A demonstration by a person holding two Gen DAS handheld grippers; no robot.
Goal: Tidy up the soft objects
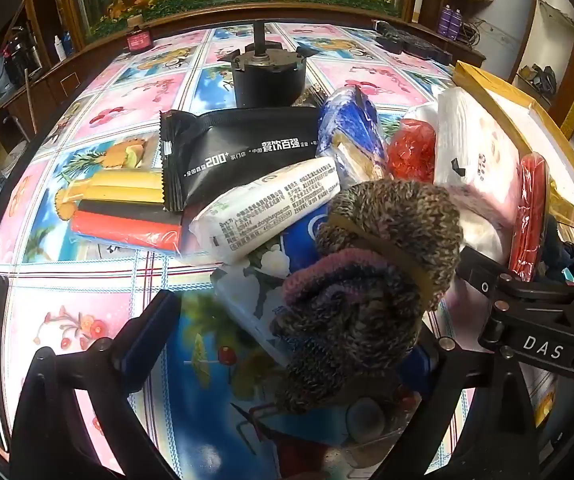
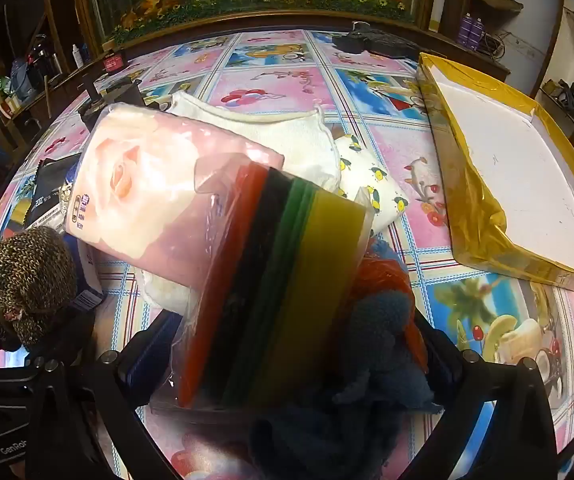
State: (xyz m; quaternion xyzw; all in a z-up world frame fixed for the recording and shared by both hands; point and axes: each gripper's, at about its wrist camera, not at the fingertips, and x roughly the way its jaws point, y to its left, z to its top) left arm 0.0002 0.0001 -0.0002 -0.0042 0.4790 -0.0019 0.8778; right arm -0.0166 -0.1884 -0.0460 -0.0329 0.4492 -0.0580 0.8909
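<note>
The left gripper (image 1: pixel 287 344) stood spread wide, angled down at the table, its dark fingers (image 1: pixel 147 332) flanking a rolled bundle of speckled brown-and-pink knitted wool (image 1: pixel 371 280); whether either pad touched the wool could not be told. Just beyond that bundle lay a white printed tissue pack (image 1: pixel 271 204), a black foil pouch with white lettering (image 1: pixel 243 152), a blue plastic-wrapped packet (image 1: pixel 347 128) and, to the left, a clear-wrapped stack of yellow, black and red sponge cloths (image 1: pixel 127 208). Farther off stood a black cylindrical stand (image 1: pixel 267 76). The right gripper (image 2: pixel 299 364) was likewise spread wide over a second clear-wrapped stack of red, black, green and yellow cloths (image 2: pixel 279 288), which leaned tilted between its fingers (image 2: pixel 151 344) beside a fuzzy blue-and-orange knit (image 2: pixel 383 336); contact with the pads could not be told. Behind the stack rested a pink rose-printed tissue pack (image 2: pixel 147 188), a white towel (image 2: pixel 287 136) and a white cloth printed with small lemons (image 2: pixel 371 184). At the right a gold-wrapped shallow box with a white inside (image 2: pixel 515 184) sat with its near edge well apart from the pile. The floral plastic tablecloth (image 2: pixel 283 80) lay open on the far side and at the near right, up to the table's dark wooden rim (image 2: pixel 215 20).
</note>
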